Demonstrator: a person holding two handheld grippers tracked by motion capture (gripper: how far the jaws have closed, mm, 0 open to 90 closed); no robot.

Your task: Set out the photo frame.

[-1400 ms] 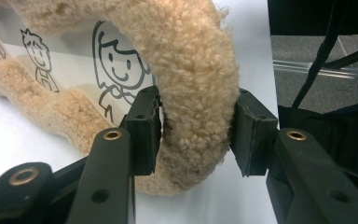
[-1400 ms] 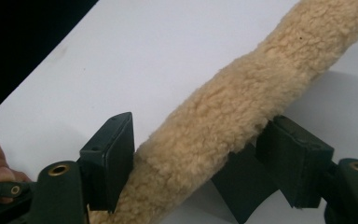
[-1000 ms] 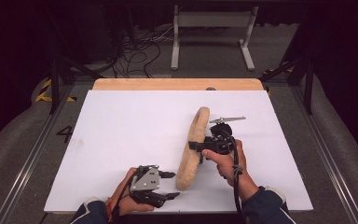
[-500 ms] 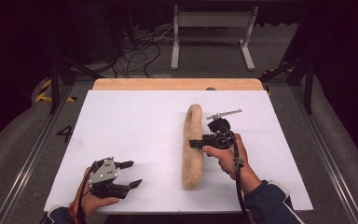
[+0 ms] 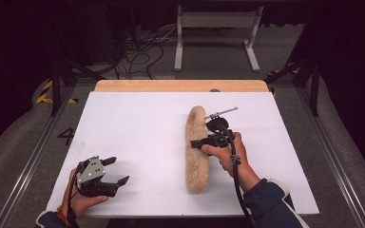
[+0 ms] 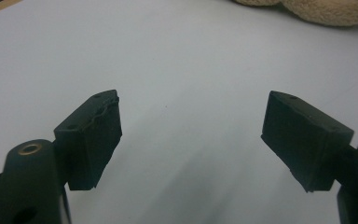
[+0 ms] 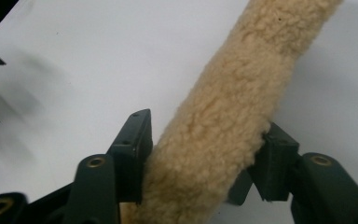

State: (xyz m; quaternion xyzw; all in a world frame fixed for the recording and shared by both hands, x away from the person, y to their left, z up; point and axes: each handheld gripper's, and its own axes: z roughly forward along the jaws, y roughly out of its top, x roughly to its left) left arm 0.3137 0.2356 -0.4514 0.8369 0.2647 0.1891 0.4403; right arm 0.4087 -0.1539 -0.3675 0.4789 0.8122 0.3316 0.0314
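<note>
**Fleece roll clamped at mid-table, other gripper idle at the near edge**

In the high view a white sheet (image 5: 138, 128) covers the table, with a strip of bare wood (image 5: 180, 85) along its far edge. Most of the sheet is open, especially the left half and the far right corner. The tan fleece roll (image 5: 197, 152) lies lengthwise right of centre, its near end close to the front edge.

The right gripper (image 5: 208, 141) sits against the roll's right side about halfway along; the hand (image 5: 225, 154) and a dark blue sleeve (image 5: 271, 204) reach in from the lower right. In the right gripper view the roll (image 7: 223, 126) runs between the two jaws, which press into its fleece on both sides, part-way closed around it. The roll's ends are cut off by the frame there.

The left gripper (image 5: 116, 171) rests in the lower left, well apart from the roll, held low in the left hand (image 5: 78, 202). Its jaws stand wide apart with nothing between them; in its own view the roll's edge (image 6: 326, 9) is cut off at the upper right.
</note>
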